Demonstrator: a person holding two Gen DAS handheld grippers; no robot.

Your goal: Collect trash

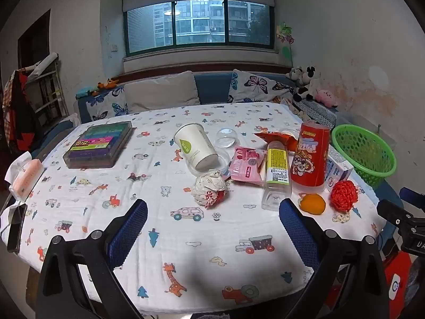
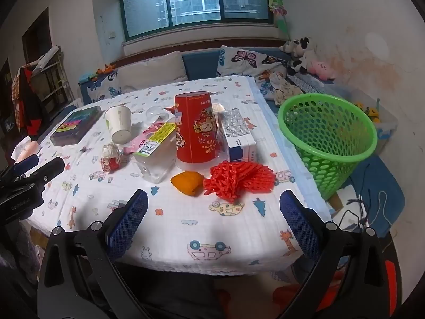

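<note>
Trash lies on the patterned tablecloth (image 1: 186,239): a tipped paper cup (image 1: 195,147), a crumpled wrapper (image 1: 209,187), a pink packet (image 1: 247,164), a clear bottle (image 1: 276,175), a red upturned cup (image 1: 309,156), orange peel (image 1: 313,203) and red foam net (image 1: 344,195). A green basket (image 2: 328,135) stands off the table's right edge. My left gripper (image 1: 212,228) is open and empty, short of the wrapper. My right gripper (image 2: 213,220) is open and empty, just short of the net (image 2: 239,180) and peel (image 2: 187,182).
A box of coloured pens (image 1: 99,145) and a tissue pack (image 1: 26,176) lie on the table's left side, with a phone (image 1: 16,228) at its edge. A blue-white carton (image 2: 239,135) stands behind the red cup. A sofa with cushions (image 1: 162,91) is behind.
</note>
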